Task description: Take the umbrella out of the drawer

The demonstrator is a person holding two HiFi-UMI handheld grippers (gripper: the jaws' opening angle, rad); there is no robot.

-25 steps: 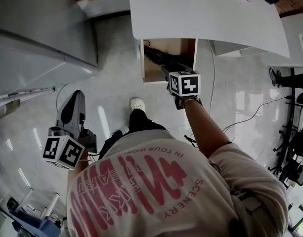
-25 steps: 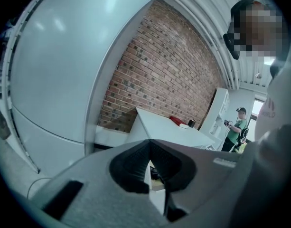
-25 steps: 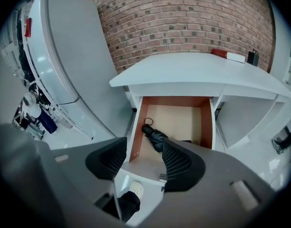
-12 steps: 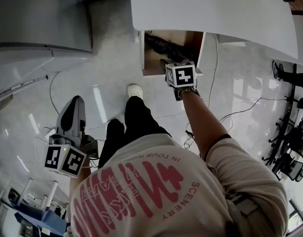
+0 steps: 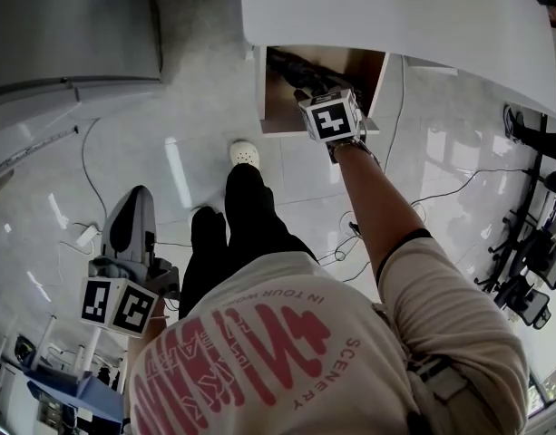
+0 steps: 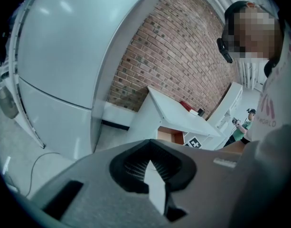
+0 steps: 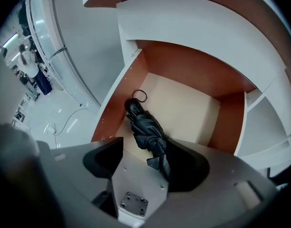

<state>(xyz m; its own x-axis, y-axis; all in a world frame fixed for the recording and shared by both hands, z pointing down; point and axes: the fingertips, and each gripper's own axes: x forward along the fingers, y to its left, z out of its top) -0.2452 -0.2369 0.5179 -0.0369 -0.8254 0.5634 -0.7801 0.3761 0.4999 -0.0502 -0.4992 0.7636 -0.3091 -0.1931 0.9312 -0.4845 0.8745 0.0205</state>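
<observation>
Just now opening, right tongs (image 7: pixel 146 167) straddle umbrella (image 7: pixel 144 125) end, drawer (image 7: pixel 185 70).

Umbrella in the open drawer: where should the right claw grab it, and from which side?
I'd grip the umbrella at its thick strapped middle, from above, jaws across its length. It lies flat near the left wall of the drawer, loop end farthest, so the top looks like the free side. The right claw has just been opening; the umbrella's near end shows between its jaws, not gripped.
</observation>
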